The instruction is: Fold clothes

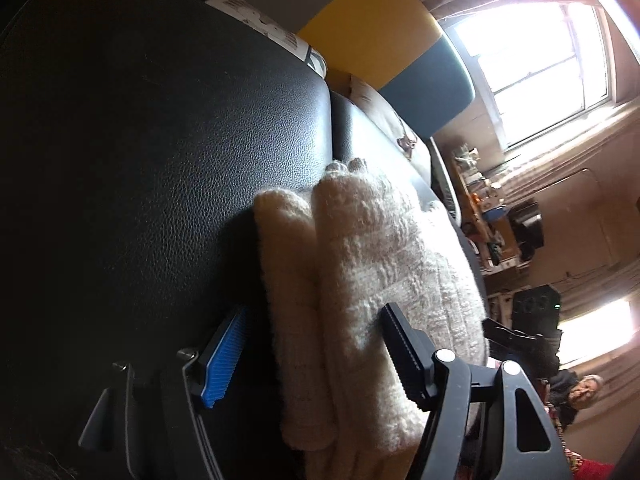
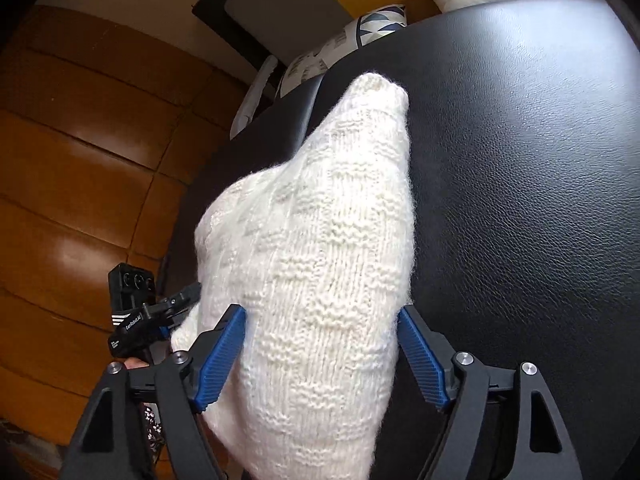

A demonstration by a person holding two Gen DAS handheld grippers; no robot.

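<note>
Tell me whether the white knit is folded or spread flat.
Folded: the white knit lies in stacked layers on the black seat, bundled narrow between both grippers' open fingers.

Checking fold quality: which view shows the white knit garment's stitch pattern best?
The right wrist view: the white knit garment lies well lit and sharp. The left wrist view shows it edge-on, stacked in layers, partly shadowed.

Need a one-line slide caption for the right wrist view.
Right gripper with open jaws straddling a folded cream knit garment on a black leather seat.
</note>
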